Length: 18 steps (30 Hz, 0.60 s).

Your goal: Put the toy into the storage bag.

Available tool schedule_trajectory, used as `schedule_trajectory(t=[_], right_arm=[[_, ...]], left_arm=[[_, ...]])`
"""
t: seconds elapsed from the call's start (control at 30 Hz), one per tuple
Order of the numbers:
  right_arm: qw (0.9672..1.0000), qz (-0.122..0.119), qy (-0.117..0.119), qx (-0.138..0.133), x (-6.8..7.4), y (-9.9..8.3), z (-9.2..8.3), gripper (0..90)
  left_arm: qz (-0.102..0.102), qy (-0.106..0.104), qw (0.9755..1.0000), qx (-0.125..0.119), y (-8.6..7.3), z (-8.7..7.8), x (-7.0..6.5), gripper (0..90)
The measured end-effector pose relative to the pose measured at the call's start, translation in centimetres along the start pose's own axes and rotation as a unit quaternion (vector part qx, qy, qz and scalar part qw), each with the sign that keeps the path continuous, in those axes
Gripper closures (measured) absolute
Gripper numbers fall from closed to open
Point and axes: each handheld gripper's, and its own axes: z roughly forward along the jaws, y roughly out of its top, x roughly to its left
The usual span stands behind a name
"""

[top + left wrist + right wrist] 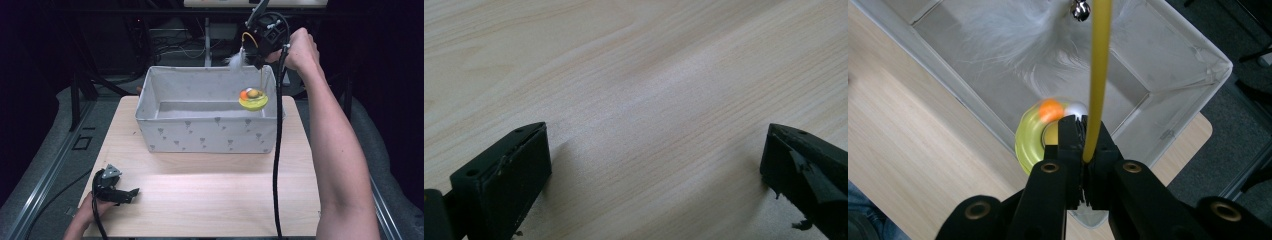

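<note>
Right gripper [1083, 135]: jaws clamped on yellow wand [1098, 75]

Toy ring [1035, 140] hangs just beyond the jaw tips, over the fabric bin [210, 132]. Left gripper [654, 165]: jaws wide apart on table [634, 75], holding nothing.

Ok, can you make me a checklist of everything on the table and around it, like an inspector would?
Surface: pale wooden table, bare in front of the box.
Job's things: cat toy with a yellow wand, white feathers and small bell, its yellow ring base with orange ball hanging over the grey fabric box.
Clutter: nothing seen.
Grippers: right gripper shut on the wand, above the box; left gripper open, low over the table, holding nothing.
Cables: a black cable trails from the right gripper across the table.
Surroundings: dark room, wires and frames behind the table.
</note>
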Motion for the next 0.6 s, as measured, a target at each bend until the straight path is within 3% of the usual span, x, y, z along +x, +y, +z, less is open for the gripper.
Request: schedule_trajectory(t=[0.6], right_arm=[[0.9997, 0.001, -0.007, 0.023, -1.0, -0.8, 2.6, 88.0]], left_arm=[[0.0, 0.0, 1.0, 0.0, 0.0, 0.0, 0.0, 0.0]])
